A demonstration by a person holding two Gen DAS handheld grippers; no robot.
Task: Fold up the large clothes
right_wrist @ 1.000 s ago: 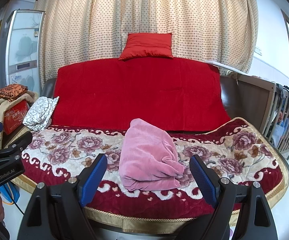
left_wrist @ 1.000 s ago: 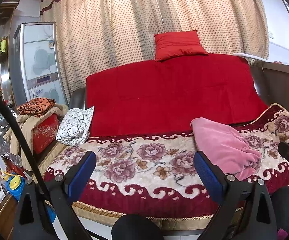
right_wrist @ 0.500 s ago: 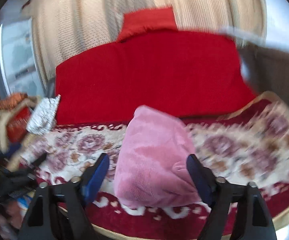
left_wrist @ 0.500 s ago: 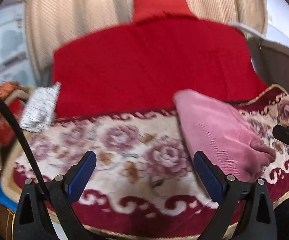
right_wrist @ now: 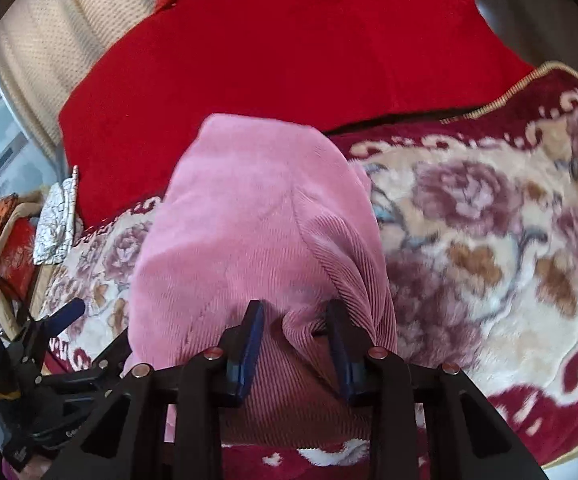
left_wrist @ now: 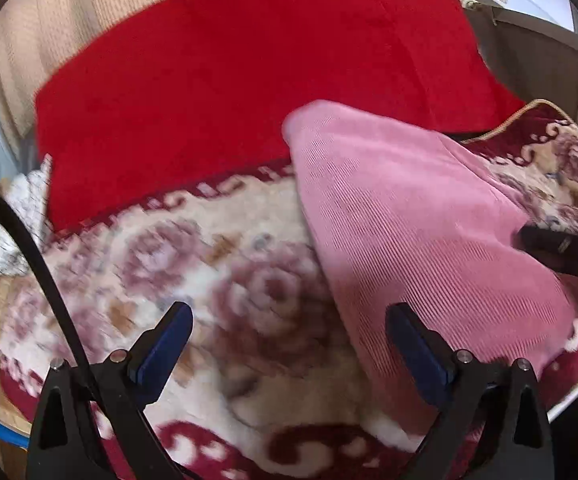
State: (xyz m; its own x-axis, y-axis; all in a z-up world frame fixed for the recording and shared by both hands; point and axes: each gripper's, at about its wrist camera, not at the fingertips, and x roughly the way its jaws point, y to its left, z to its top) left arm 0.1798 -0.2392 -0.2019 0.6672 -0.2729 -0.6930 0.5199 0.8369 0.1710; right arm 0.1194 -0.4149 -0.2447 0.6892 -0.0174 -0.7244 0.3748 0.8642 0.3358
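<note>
A pink corduroy garment [right_wrist: 245, 216] lies bunched on the floral blanket [right_wrist: 469, 232] covering the sofa seat. My right gripper [right_wrist: 295, 328] has its jaws closed in on a raised fold at the garment's near edge. In the left wrist view the garment [left_wrist: 409, 208] lies to the right. My left gripper [left_wrist: 289, 336] is open and empty, low over the blanket [left_wrist: 177, 248] beside the garment's left edge. The right gripper's tip [left_wrist: 561, 248] shows at that view's right edge, and the left gripper [right_wrist: 61, 316] at the right wrist view's lower left.
A red throw [left_wrist: 229, 80] covers the sofa back. A white patterned cloth [right_wrist: 57, 224] and a heap of clothes on a red box [right_wrist: 13, 248] lie at the sofa's left end. A curtain [right_wrist: 49, 48] hangs behind.
Both grippers have moved forward and down to the sofa seat. The right gripper's jaws have narrowed onto a fold of the pink garment. The left gripper stays open.
</note>
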